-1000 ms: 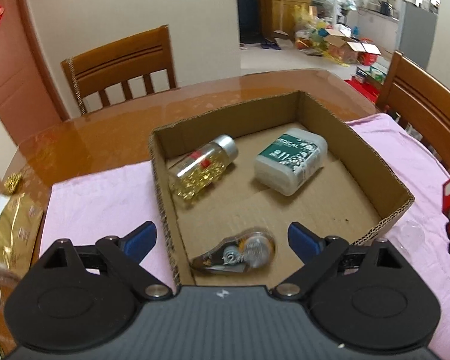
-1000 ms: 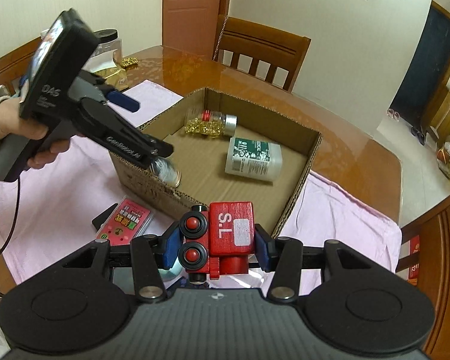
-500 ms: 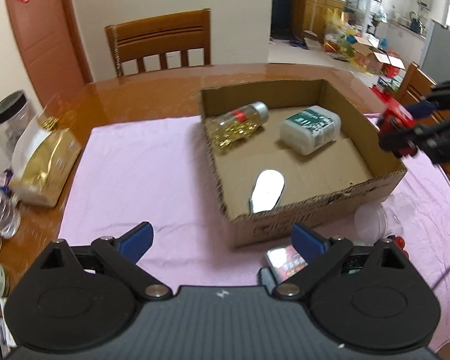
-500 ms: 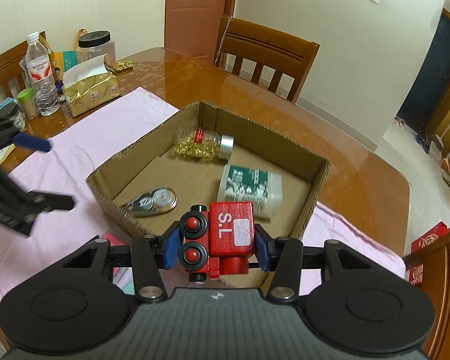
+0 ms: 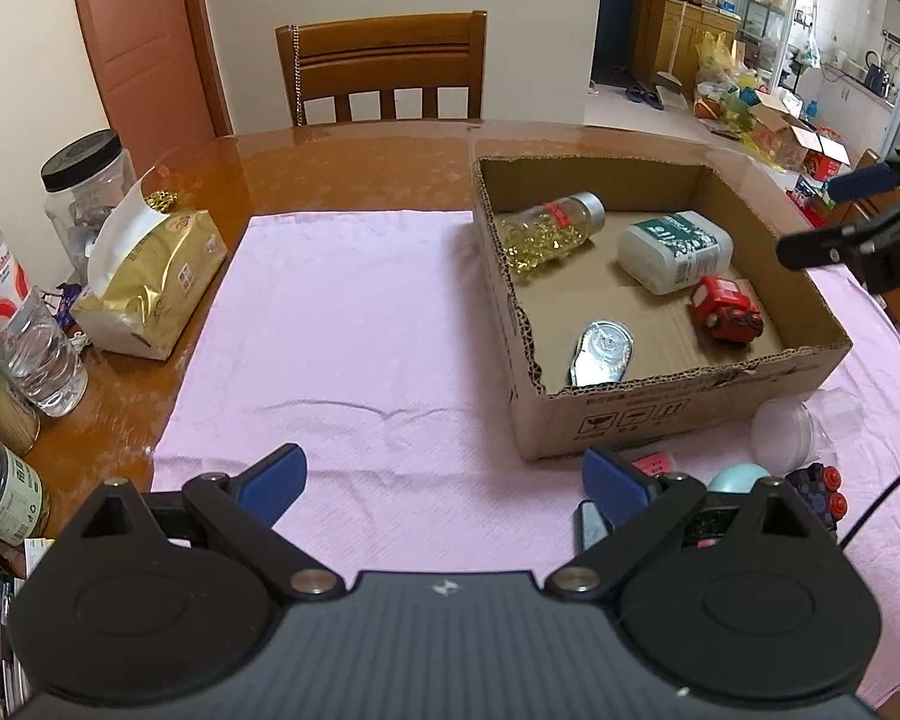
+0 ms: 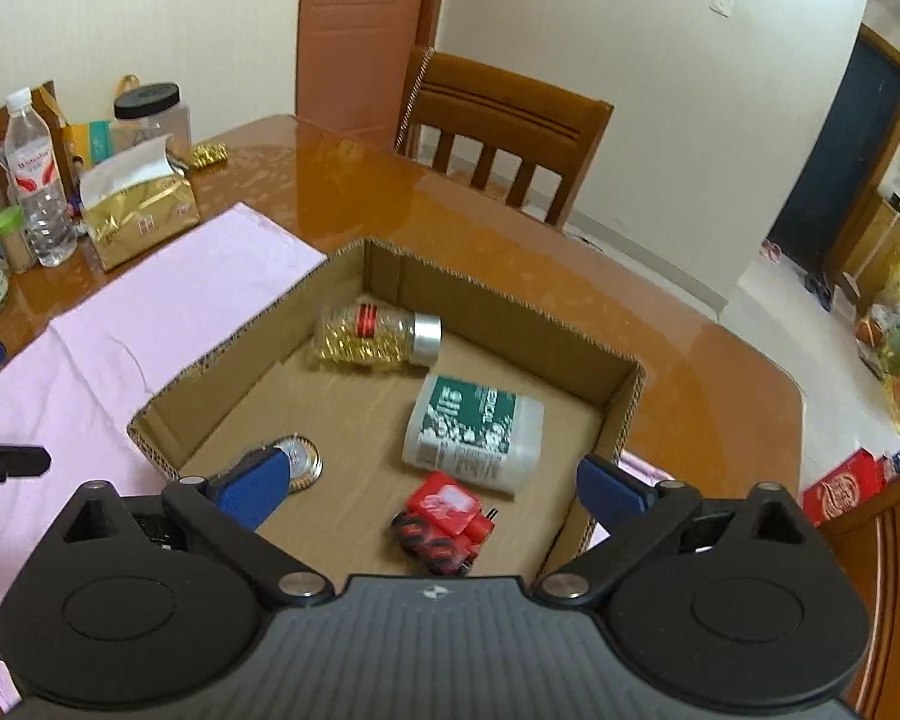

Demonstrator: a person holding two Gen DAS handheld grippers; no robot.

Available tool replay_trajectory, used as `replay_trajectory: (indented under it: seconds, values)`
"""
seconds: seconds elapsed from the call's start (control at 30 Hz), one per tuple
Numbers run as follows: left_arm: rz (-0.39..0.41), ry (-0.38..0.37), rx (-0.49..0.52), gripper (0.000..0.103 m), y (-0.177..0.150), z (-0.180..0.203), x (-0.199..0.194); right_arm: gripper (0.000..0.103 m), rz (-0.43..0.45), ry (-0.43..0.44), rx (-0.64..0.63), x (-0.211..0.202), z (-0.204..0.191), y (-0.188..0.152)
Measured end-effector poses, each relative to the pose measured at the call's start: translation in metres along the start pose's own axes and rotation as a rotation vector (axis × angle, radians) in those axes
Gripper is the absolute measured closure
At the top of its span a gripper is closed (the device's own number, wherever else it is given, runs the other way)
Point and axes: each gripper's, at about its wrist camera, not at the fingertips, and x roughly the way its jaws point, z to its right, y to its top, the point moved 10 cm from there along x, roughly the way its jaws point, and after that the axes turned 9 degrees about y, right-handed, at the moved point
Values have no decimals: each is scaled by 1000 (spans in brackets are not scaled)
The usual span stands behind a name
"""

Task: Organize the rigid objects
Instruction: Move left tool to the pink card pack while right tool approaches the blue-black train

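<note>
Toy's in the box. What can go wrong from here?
1. The red toy train lies tipped close to the white bottle, so later drops could land on it.
2. The right tool, its jaws opening, hangs low over the cardboard box; pulling back could catch the wall.
3. Leftover items by the left tool sit tight against the box front, cramping a grasp.

One shallow brown cardboard box (image 5: 678, 402) holds four things: one clear glass bottle of yellow capsules (image 5: 549, 230), one white plastic bottle with a green label (image 5: 675, 250), one red toy truck (image 5: 726, 307), one clear correction-tape dispenser (image 5: 603, 353). One pink cloth (image 5: 342, 324), one gold tissue pack (image 5: 150, 282), one wooden chair (image 5: 384, 69)
</note>
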Motion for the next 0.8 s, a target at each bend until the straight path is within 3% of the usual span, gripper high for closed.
replay_trajectory:
  seconds: [0.27, 0.57, 0.8]
  values:
    - [33, 1, 8, 4, -8, 1, -7, 0, -29, -68, 88, -15, -8, -31]
    - [-5, 6, 6, 2, -28, 4, -5, 0, -88, -152, 310, -10, -10, -104]
    - [-20, -2, 0, 2, -35, 13, -7, 0, -169, -137, 413, 15, -18, -146]
